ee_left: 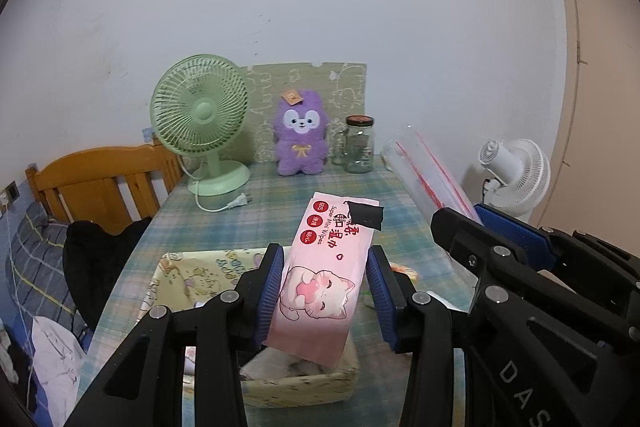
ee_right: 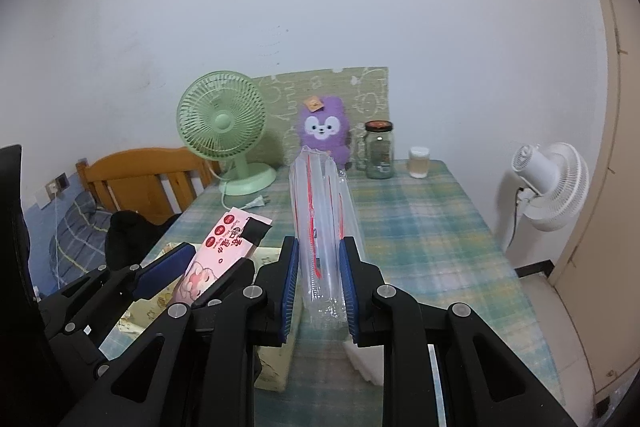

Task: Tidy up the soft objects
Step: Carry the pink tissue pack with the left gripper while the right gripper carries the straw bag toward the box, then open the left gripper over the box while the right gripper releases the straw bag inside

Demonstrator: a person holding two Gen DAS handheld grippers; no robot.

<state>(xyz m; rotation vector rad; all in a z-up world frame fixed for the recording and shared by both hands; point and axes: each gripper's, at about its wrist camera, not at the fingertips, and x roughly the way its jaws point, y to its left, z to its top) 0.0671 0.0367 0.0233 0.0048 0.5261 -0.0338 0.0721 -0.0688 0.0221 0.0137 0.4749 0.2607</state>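
My left gripper (ee_left: 326, 287) is shut on a pink wet-wipes pack (ee_left: 320, 267) with a cartoon cat, held in the air above a pale fabric basket (ee_left: 304, 387). The pack (ee_right: 224, 247) and the left gripper (ee_right: 196, 267) also show at the left of the right wrist view. My right gripper (ee_right: 320, 275) is shut on a long clear plastic sleeve of cups with red lines (ee_right: 324, 211), which points away toward the back of the table. That sleeve (ee_left: 424, 167) and the right gripper's blue pad (ee_left: 516, 231) appear at the right of the left wrist view. A purple plush toy (ee_left: 301, 133) sits at the back.
A green desk fan (ee_left: 200, 123) with a loose plug stands at the back left of the plaid table (ee_right: 420, 227). A glass jar (ee_right: 380, 151) and a small cup (ee_right: 419, 162) stand beside the plush. A white fan (ee_right: 548, 183) is off the table's right edge, a wooden bed frame (ee_left: 100, 179) at left.
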